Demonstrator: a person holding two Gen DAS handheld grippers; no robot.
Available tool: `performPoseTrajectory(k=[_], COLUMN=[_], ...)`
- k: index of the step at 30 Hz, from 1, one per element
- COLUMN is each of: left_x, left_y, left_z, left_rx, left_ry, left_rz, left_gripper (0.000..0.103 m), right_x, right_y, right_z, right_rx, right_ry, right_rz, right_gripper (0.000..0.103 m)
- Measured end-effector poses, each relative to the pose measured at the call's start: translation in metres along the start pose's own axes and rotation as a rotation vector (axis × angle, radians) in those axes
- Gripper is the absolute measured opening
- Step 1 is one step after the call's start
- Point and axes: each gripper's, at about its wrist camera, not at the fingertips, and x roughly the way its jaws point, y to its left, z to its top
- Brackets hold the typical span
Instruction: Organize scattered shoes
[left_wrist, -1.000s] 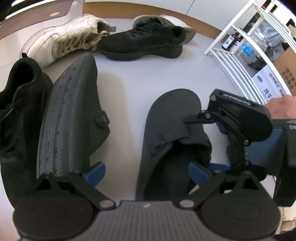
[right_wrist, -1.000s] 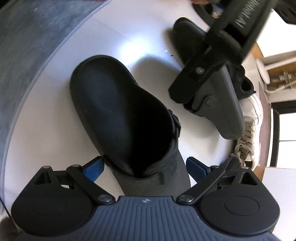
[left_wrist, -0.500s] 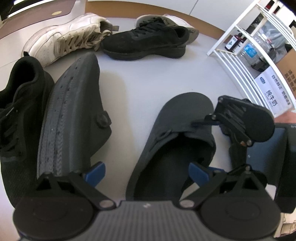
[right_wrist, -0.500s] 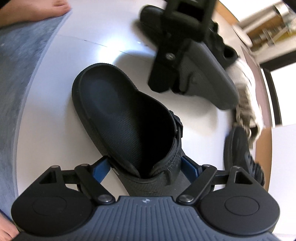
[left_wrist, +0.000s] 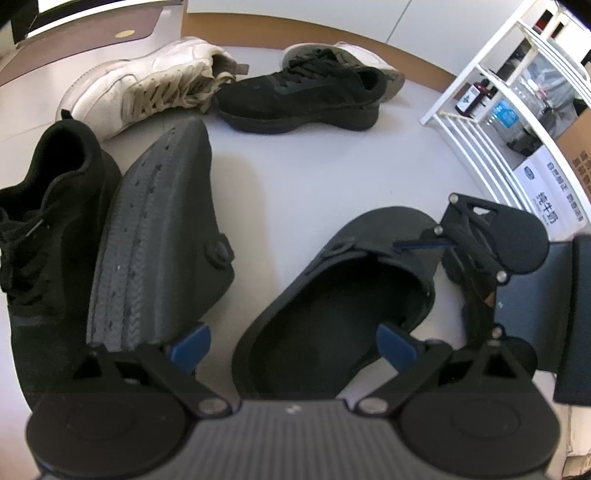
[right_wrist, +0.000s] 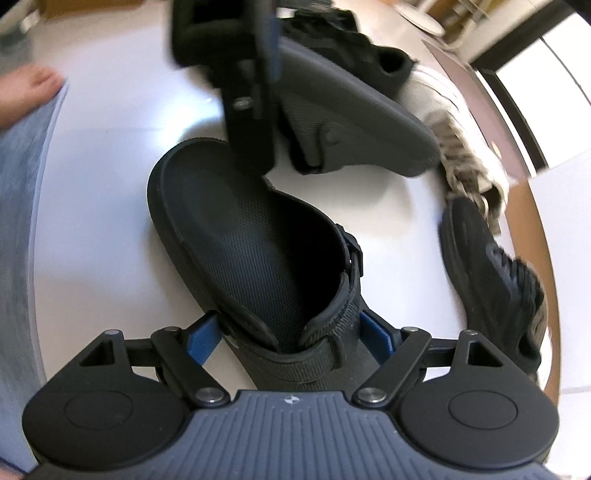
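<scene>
Right gripper (right_wrist: 286, 332): pinching the clog (right_wrist: 258, 258) at its toe end.
Clog axis: heel points away from you, toward the tipped mate (right_wrist: 351, 122).
Left gripper (left_wrist: 291, 341): spread, holding nothing.

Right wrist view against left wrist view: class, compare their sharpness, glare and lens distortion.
Right wrist view: motion blur smears the white sneaker and the left gripper, and glare whitens the floor; the clog stays fairly sharp. Left wrist view: mostly crisp, light even, though fisheye distortion bows the white rack.
</scene>
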Motion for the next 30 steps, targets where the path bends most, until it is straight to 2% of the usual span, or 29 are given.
performPoseTrajectory(k=[7, 14, 20, 21, 23, 26, 27, 28, 30], left_x=[-0.002, -0.001, 0.0, 0.0, 0.0, 0.0, 0.0, 0.001, 0.001], left_y=[0.002, 0.001, 0.001, 0.001, 0.001, 0.001, 0.0, 0.001, 0.001], left_z=[0.0, -0.001, 0.001, 0.001, 0.001, 0.002, 0.002, 0.002, 0.003], left_rx=[-0.001, 0.004, 0.006, 0.005, 0.004, 0.006, 0.007, 0.007, 0.004], left_ry=[-0.007, -0.005, -0.007, -0.007, -0.008, -0.008, -0.007, -0.007, -0.006], left_rz=[0.004, 0.005, 0.008, 0.008, 0.01, 0.007, 0.006, 0.006, 0.006], left_gripper=[0.098, 0.098, 0.098, 0.098, 0.098, 0.098, 0.098, 0.098, 0.098], right_x=[0.002, 0.0, 0.0, -0.001, -0.003, -0.008, -0.01, -0.012, -0.023], right_y=[-0.033, -0.055, -0.065, -0.07, -0.076, -0.067, -0.064, -0.062, -0.056], right_z=[0.004, -0.005, -0.011, -0.014, -0.019, -0.014, -0.013, -0.012, -0.01], right_rx=[0.33, 0.542, 0.68, 0.732, 0.764, 0.616, 0.583, 0.555, 0.453], right_ry=[0.033, 0.011, -0.023, -0.028, -0.035, -0.037, -0.04, -0.043, -0.075], right_rz=[0.114, 0.187, 0.198, 0.197, 0.2, 0.199, 0.2, 0.202, 0.207], right_gripper=[0.084, 0.079, 0.065, 0.05, 0.051, 0.054, 0.06, 0.072, 0.085])
